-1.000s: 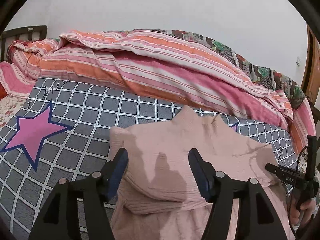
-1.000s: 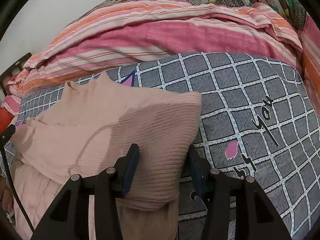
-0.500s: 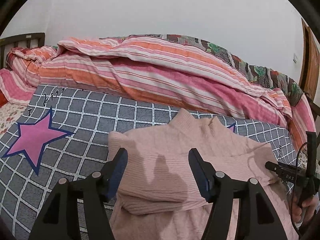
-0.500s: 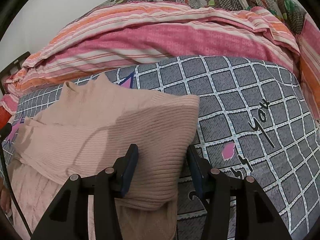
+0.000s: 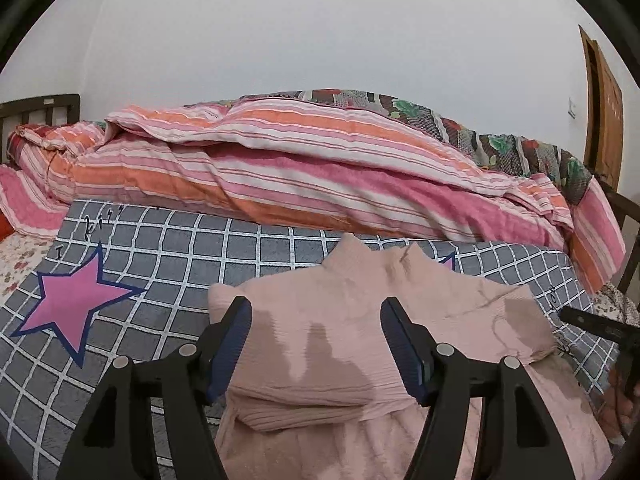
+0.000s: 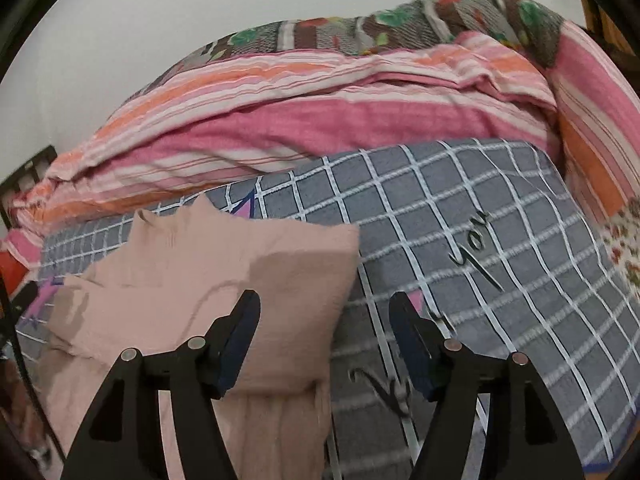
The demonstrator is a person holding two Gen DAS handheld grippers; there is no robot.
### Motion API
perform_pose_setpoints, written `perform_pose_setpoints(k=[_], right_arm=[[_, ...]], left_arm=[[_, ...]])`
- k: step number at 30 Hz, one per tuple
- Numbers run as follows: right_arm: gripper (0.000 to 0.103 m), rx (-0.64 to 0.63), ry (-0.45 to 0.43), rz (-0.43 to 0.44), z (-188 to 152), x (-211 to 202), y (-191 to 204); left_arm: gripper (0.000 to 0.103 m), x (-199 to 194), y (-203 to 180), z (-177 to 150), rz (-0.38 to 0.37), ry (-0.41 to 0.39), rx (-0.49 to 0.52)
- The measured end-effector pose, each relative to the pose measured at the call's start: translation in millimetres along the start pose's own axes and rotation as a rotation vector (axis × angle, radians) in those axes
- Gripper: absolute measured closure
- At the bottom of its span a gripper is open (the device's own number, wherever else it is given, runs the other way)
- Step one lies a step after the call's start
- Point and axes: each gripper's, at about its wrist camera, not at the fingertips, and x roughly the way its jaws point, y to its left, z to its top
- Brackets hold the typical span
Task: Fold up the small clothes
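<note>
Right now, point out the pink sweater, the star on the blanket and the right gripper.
sweater (image 5: 420, 300): left wrist view, folded upper layer.
star (image 5: 74, 304): left wrist view, its pink centre.
right gripper (image 6: 324, 340): right wrist view, the gap midway between its fingertips.

White wall (image 5: 320, 40), wooden door (image 5: 604, 120) right, dark headboard (image 5: 40, 108) left.

Sweater (image 5: 400, 320) spread on checked blanket (image 5: 168, 264), collar pointed toward far side, upper part folded over lower part. Rolled quilt (image 5: 312, 176) piled behind blanket, along wall (image 5: 320, 40). Star print (image 5: 76, 304) left of sweater. Headboard (image 5: 40, 108) at far left; door (image 5: 604, 116) at far right.
</note>
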Motion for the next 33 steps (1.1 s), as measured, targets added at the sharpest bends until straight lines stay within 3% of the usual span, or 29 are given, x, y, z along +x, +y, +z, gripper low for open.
perform_pose_setpoints(k=[8, 11, 14, 16, 20, 28, 33], right_arm=[[0.037, -0.095, 0.042, -0.062, -48, -75, -4], [0.037, -0.087, 0.01, -0.104, -64, -106, -12], [0.038, -0.04, 0.018, -0.028, -78, -129, -20], [0.039, -0.011, -0.011, -0.043, -88, -140, -22], [0.052, 0.011, 0.03, 0.0, -109, -145, -16], [0.054, -0.037, 0.112, 0.08, -161, -139, 5], [0.054, -0.08, 0.093, 0.077, -181, -151, 8]], left_arm=[[0.038, -5, 17, -3, -0.036, 0.007, -0.078], [0.04, -24, 23, -7, -0.059, 0.044, -0.106], [0.04, -53, 22, -21, -0.043, 0.099, -0.063], [0.04, -72, 19, -34, -0.023, 0.134, -0.013], [0.04, -115, 24, -66, -0.027, 0.19, -0.036], [0.04, -158, 32, -131, -0.024, 0.295, -0.091], [0.047, -171, 42, -154, -0.103, 0.331, -0.181]])
